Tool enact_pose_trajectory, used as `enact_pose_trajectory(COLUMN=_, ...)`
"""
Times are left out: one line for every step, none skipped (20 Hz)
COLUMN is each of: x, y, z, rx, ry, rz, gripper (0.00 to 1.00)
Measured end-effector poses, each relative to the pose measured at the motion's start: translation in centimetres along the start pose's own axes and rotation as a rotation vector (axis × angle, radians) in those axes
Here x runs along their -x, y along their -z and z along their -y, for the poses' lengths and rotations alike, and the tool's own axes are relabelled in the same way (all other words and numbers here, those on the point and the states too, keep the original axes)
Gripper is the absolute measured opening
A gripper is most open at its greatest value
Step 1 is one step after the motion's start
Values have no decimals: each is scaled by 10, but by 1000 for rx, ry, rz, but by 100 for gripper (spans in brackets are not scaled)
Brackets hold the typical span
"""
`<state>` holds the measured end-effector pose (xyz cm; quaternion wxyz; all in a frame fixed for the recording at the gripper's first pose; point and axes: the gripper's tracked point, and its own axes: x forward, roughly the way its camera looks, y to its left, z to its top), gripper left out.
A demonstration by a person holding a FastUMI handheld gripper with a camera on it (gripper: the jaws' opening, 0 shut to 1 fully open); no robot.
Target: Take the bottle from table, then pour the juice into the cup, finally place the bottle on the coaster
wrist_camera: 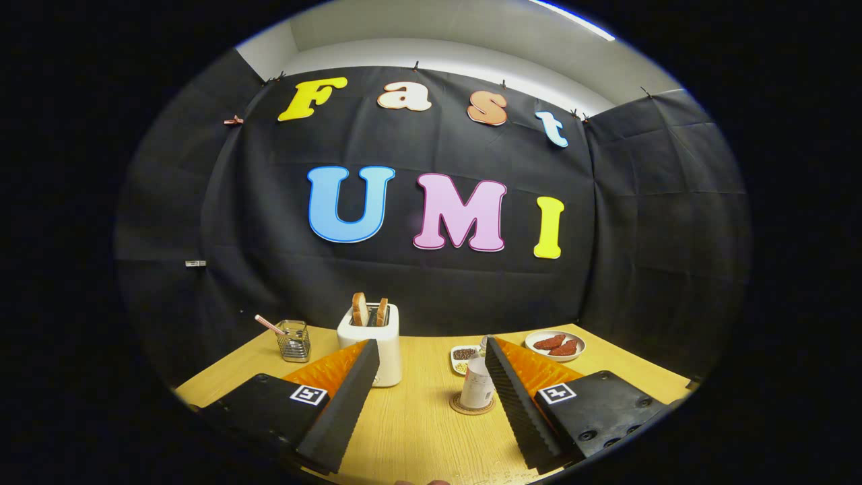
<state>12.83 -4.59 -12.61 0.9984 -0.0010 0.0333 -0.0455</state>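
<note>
A small white bottle (477, 384) stands upright on a round cork coaster (460, 405) on the wooden table (417, 424). It sits just ahead of the fingers, close against the inner side of the right finger (515, 397). My gripper (431, 345) is open wide, with nothing held between the fingers. The left finger (347, 397) is well apart from the bottle. Behind the bottle, a small pale object (483, 343) peeks past the right fingertip; I cannot tell what it is.
A white toaster (377, 350) with two bread slices stands beyond the left finger. Further left is a wire basket (293, 341) holding a pink-handled utensil. A small dish of seeds (463, 357) and a plate with red pieces (555, 345) lie at the back right.
</note>
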Motion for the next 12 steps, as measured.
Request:
enact_pose_trajectory(x=3, y=-4, z=0, rx=-9, ry=-12, rz=-5, gripper=97)
enact_pose_trajectory(x=6, y=-7, z=-1, rx=-19, ry=-28, rz=-12, gripper=97)
enact_pose_trajectory(x=9, y=-12, z=-2, rx=-27, ry=-43, rz=-17, gripper=97)
enact_pose_trajectory(x=12, y=-17, z=-2, rx=-34, ry=-53, rz=-19, gripper=97)
enact_pose_trajectory(x=16, y=-23, z=0, rx=-42, ry=-63, rz=-19, gripper=97)
enact_pose_trajectory(x=19, y=-27, z=1, rx=-51, ry=-75, rz=-20, gripper=97)
enact_pose_trajectory(x=23, y=-32, z=1, rx=-59, ry=-82, rz=-20, gripper=97)
enact_pose_trajectory(x=27, y=-36, z=5, rx=-62, ry=-85, rz=-20, gripper=97)
enact_pose_trajectory(x=30, y=-41, z=8, rx=-66, ry=-90, rz=-18, gripper=97)
enact_pose_trajectory(x=33, y=-45, z=11, rx=-70, ry=-95, rz=-15, gripper=97)
enact_pose_trajectory(x=36, y=-50, z=13, rx=-73, ry=-100, rz=-13, gripper=97)
enact_pose_trajectory(x=38, y=-53, z=16, rx=-78, ry=-104, rz=-14, gripper=97)
